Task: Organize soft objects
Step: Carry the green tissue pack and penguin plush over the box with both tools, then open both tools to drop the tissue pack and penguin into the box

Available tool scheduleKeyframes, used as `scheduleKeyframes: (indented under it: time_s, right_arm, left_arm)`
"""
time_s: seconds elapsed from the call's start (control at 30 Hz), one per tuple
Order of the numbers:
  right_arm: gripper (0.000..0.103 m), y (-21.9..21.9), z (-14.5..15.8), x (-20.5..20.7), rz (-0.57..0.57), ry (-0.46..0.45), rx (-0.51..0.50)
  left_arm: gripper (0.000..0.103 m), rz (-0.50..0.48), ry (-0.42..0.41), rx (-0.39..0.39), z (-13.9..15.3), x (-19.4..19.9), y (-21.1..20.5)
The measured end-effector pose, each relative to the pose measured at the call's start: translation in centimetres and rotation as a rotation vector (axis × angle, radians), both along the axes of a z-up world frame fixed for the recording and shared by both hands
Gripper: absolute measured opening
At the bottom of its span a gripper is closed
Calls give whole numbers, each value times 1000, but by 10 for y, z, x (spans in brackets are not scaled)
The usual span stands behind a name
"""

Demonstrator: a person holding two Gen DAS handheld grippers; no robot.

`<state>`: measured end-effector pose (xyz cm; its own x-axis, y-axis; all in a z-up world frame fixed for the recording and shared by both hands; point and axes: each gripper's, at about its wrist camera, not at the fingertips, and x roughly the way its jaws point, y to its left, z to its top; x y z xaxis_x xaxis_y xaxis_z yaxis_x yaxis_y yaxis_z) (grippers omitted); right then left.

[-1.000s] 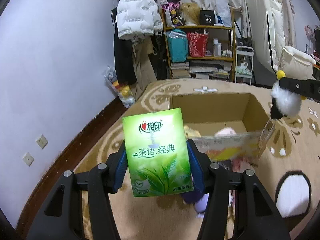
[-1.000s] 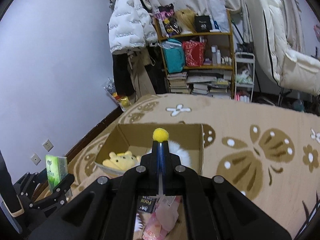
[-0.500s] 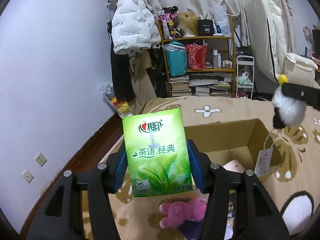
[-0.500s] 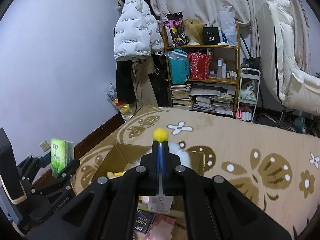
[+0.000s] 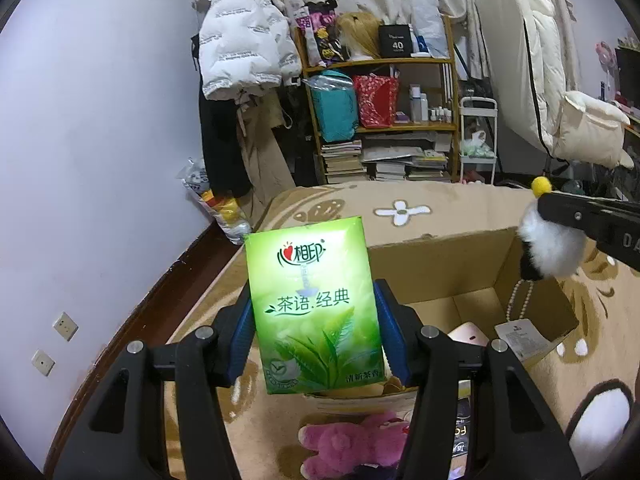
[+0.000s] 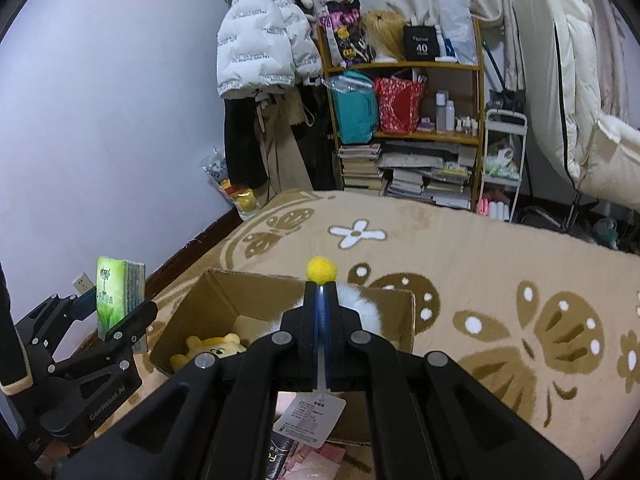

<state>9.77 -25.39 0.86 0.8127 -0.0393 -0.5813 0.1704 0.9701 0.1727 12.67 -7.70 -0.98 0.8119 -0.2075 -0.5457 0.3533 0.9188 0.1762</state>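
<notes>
tissue pack (image 5: 316, 312): 1, clamped in left hand-held gripper (image 5: 316, 332); white plush (image 5: 550, 250): 1, right hand-held gripper (image 6: 321, 300) clamped

I see a tan carpet with brown butterfly and white flower patterns (image 6: 480, 248). Directly on it: open brown cardboard box (image 5: 440, 264) ahead of my tools, pink plush toy (image 5: 352, 446) below the left one.

A green tissue pack (image 5: 316, 304) stood upright, clamped at its sides above an open cardboard box (image 5: 436, 268). A fluffy white toy with a yellow pompom (image 5: 550, 248) hung over the box. A yellow plush (image 6: 212, 350) lay inside; a pink plush (image 5: 352, 446) lay on the carpet.
</notes>
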Motion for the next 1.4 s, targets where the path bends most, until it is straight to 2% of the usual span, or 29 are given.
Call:
scheduleKeyframes:
  time_s: [0.3, 0.93, 1.03, 1.13, 1.3, 1.37, 1.4]
  right_arm:
    - [3, -9, -29, 9, -7, 48, 38]
    - [4, -10, -50, 16, -32, 113, -6]
    - [5, -10, -52, 17, -32, 121, 2]
    - [6, -12, -54, 15, -33, 127, 12]
    - [12, -18, -50, 7, -62, 105, 56]
    - [27, -19, -48, 4, -64, 99, 66]
    - [43, -19, -47, 2, -67, 97, 68]
  left_arm:
    - [54, -36, 38, -13, -20, 7, -6]
    - [55, -74, 135, 28, -45, 15, -14]
    - [58, -71, 130, 28, -43, 13, -14]
    - [71, -58, 124, 21, -39, 12, -11]
    - [85, -37, 121, -10, -30, 11, -1]
    - [92, -18, 118, -14, -25, 10, 4]
    - [92, -11, 116, -15, -24, 10, 7]
